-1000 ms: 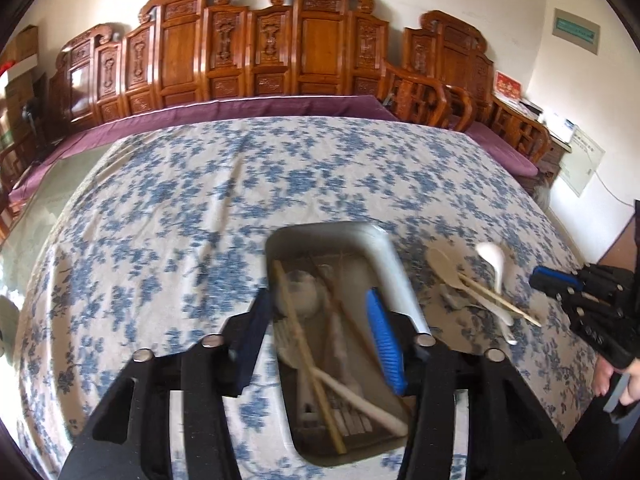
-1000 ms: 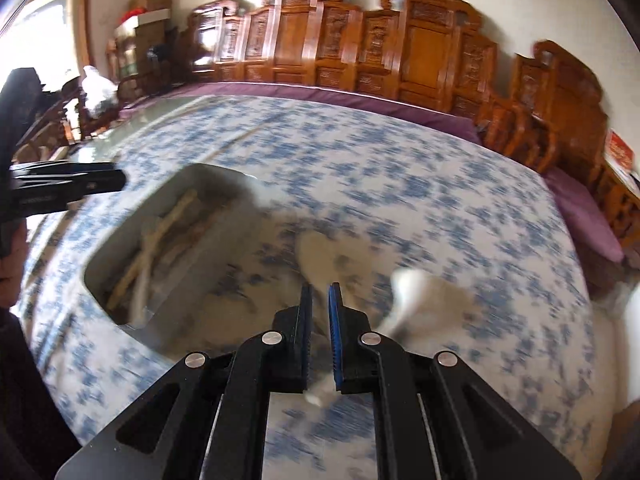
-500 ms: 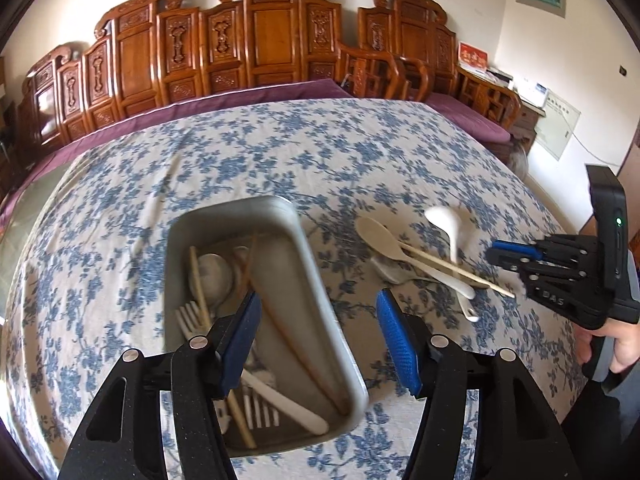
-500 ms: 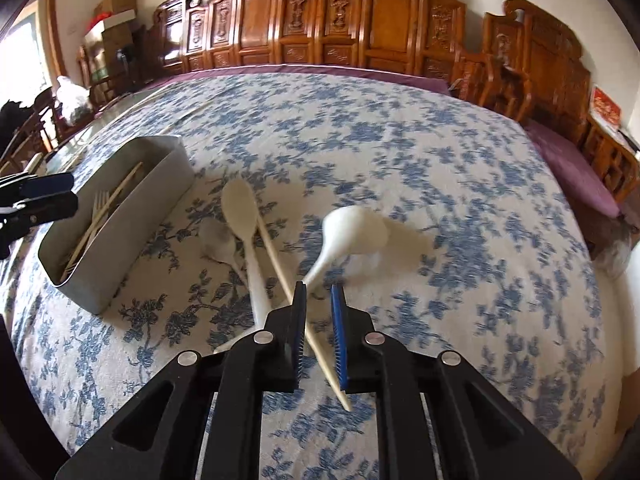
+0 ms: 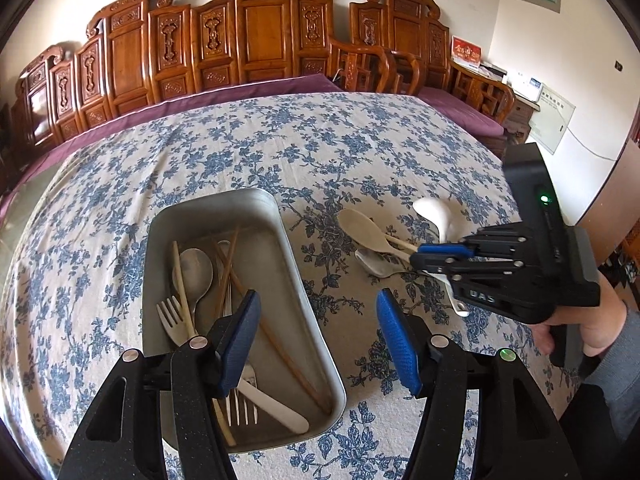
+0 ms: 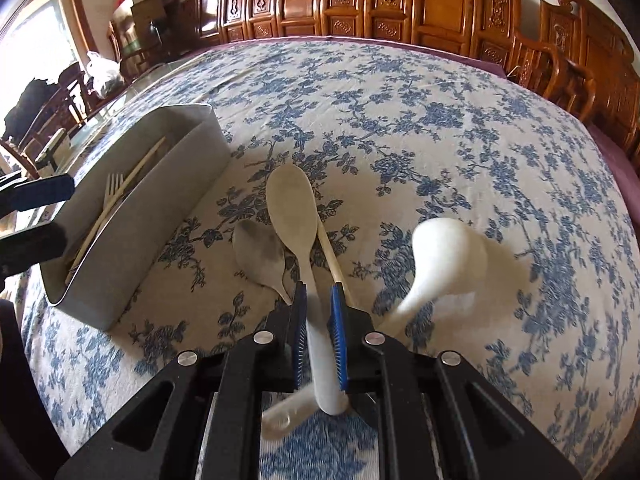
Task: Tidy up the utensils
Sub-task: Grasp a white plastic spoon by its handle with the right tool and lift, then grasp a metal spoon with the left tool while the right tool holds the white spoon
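Note:
A grey metal tray (image 5: 280,216) (image 6: 160,200) holds forks, a metal spoon (image 5: 194,268) and chopsticks. Right of it on the cloth lie a cream spoon (image 5: 364,230) (image 6: 290,200), a grey spoon (image 6: 258,252), a chopstick (image 6: 330,252) and a white soup spoon (image 5: 434,210) (image 6: 448,252). My right gripper (image 6: 319,290) (image 5: 416,258) is down at the cream spoon's handle. The handle fills its narrow gap and both pads touch it, while the spoon lies on the cloth. My left gripper (image 5: 318,304) stands open above the tray's right wall with nothing held.
The round table carries a blue-flowered cloth (image 5: 320,140). Carved wooden chairs (image 5: 264,32) ring its far side. A person's hand (image 5: 592,332) holds the right gripper at the right edge. Bare cloth stretches beyond the tray and the loose spoons.
The left gripper slid right off the tray's middle and its jaws widened. The right gripper sank from above the loose spoons onto the cream spoon's handle.

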{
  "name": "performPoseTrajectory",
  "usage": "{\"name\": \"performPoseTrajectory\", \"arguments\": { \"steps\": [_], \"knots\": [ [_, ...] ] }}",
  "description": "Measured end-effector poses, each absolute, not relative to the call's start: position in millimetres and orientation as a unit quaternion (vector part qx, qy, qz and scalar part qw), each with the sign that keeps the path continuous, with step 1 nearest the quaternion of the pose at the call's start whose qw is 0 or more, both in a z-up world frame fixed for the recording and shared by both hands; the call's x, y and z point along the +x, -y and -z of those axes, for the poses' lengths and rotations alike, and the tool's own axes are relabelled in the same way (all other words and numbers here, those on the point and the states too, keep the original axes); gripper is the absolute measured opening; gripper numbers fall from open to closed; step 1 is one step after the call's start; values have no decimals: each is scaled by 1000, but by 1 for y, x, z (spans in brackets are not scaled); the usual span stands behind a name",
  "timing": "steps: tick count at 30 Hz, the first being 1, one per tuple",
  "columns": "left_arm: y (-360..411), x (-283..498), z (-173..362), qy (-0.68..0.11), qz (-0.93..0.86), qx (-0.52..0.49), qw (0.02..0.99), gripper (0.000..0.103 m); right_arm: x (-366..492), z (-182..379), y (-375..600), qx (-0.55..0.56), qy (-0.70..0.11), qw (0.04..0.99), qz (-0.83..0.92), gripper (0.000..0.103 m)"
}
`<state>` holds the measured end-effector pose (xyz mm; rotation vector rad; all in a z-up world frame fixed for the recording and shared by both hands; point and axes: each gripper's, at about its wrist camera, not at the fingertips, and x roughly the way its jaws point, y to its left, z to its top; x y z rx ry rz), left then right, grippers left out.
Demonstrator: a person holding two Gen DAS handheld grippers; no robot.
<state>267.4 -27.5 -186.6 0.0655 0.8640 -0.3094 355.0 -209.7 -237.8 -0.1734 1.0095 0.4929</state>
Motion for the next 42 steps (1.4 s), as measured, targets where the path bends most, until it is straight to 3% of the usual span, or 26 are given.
{"name": "performPoseTrajectory", "arguments": {
  "steps": [12,14,26,42],
  "knots": [
    [31,265,187,-416,146,35,897,57,363,243,192,-131,-481,839,-218,14],
    [33,264,187,-416,144,35,897,57,362,243,191,-131,-478,840,-222,11],
    [73,258,189,-425,140,47,893,57,347,199,241,-57,-422,873,-237,9],
    [116,315,226,-485,92,-8,869,57,338,195,305,-37,-407,890,-203,9]
  ]
}}
